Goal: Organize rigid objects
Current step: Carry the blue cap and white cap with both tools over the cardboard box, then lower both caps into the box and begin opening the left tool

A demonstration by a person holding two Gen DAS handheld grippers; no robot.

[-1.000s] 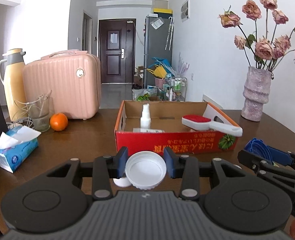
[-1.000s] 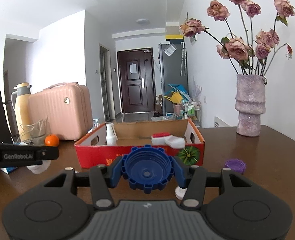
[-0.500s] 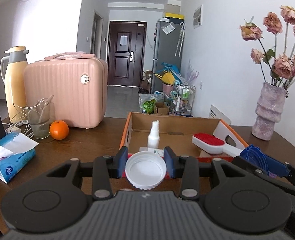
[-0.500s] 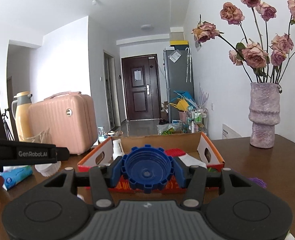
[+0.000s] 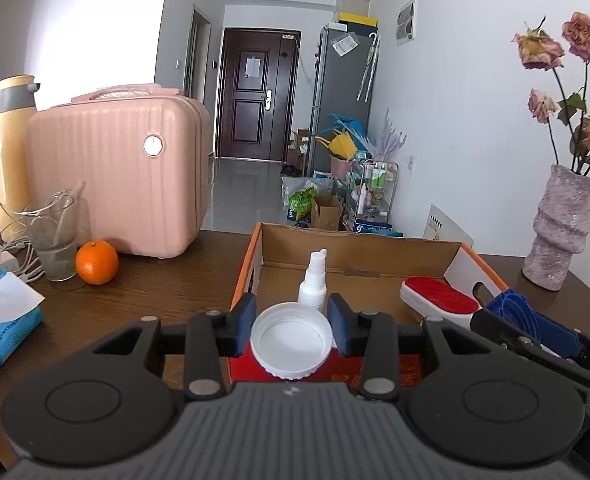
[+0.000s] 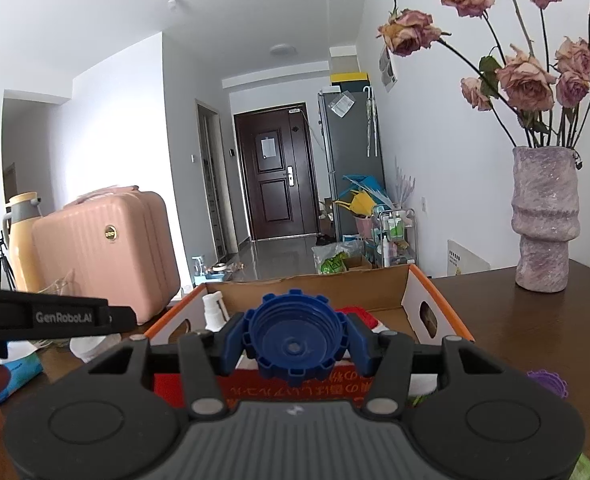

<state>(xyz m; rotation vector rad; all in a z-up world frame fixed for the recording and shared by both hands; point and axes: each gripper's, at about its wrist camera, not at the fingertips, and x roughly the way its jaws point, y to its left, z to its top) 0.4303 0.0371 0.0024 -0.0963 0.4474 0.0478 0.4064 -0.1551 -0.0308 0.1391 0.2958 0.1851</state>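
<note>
Holding one cardboard box: one spray bottle, one red-topped brush. Left gripper clamping white lid, right gripper clamping blue cap, both at near edge.

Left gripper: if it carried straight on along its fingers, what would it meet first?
Most likely the white spray bottle standing in the cardboard box. The left gripper, shut on the white cap, seems to point over the box's near wall, though depth is unclear; lower, the cap would meet that wall first.
</note>
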